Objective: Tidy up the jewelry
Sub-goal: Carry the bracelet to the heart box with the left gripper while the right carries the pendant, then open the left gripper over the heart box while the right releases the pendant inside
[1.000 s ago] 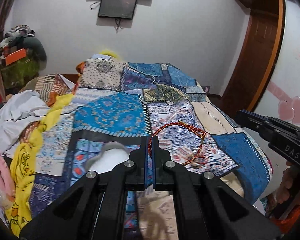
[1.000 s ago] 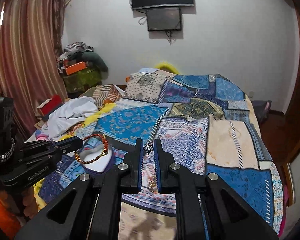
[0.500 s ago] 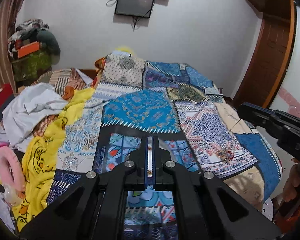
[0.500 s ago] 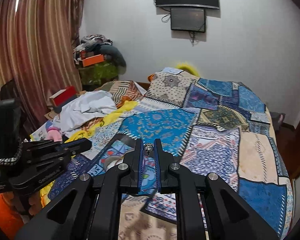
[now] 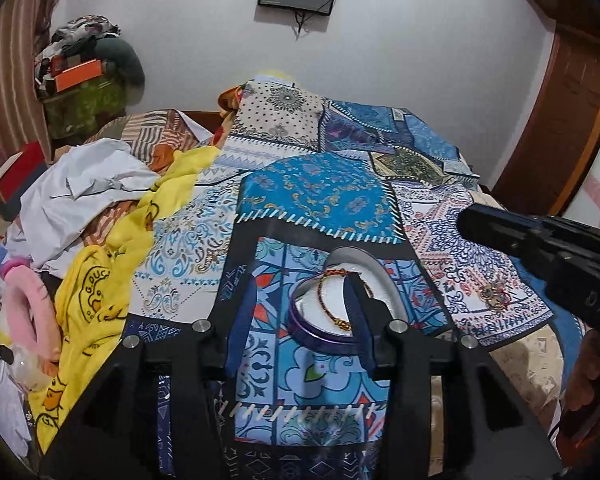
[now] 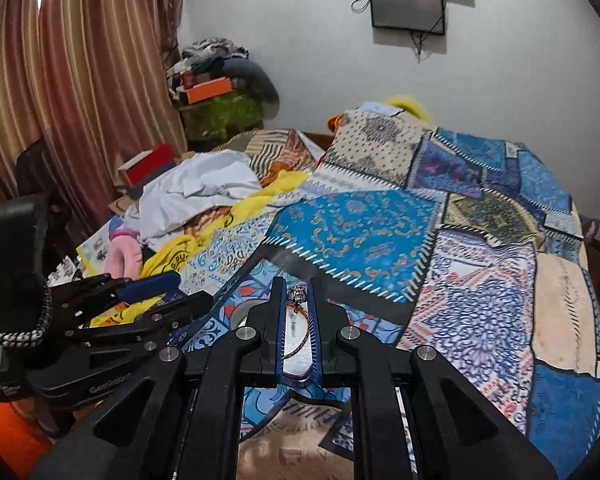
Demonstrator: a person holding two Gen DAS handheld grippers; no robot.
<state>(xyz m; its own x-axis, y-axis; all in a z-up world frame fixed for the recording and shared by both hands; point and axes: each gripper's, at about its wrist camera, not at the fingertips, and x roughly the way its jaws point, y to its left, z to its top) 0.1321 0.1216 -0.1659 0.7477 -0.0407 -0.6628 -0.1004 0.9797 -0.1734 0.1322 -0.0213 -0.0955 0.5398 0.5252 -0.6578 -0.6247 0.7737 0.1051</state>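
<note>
Two black claws work over a bed spread with a blue patchwork quilt (image 5: 320, 196). From the left wrist camera, the left claw (image 5: 300, 316) stands with its blue-padded fingers (image 5: 240, 320) spread wide apart and gripping nothing. Between and just beyond them sits a purple-rimmed heart-shaped jewelry box with a white lining (image 5: 340, 300); a red-and-gold braided thread bracelet (image 5: 334, 300) lies inside it on the lining, partly hidden by the claw's right finger. To the right, the right claw (image 5: 472, 220) reaches in from the frame's edge, and whether it is apart or together cannot be told from this side. Below its tip, a small gold-and-red ornament (image 5: 492, 292) lies on a white-and-red patterned patch of the quilt, well apart from the box. A crumpled white cloth (image 5: 80, 196), a yellow duck-print garment (image 5: 96, 300) and a pink plush ring (image 5: 24, 304) crowd the bed's left side.

From the right wrist camera, the right claw (image 6: 298, 300) is nearly closed, clamped on a small silver ring (image 6: 297, 293) held at its fingertips above the box (image 6: 296, 344), whose white lining and a stretch of the bracelet (image 6: 300, 338) show in the narrow gap between the fingers. The left claw (image 6: 168, 288) sits at the left, its fingers parted. Striped curtains (image 6: 80, 80) hang behind, and a dark screen (image 6: 408, 4) is mounted on the white wall.
</note>
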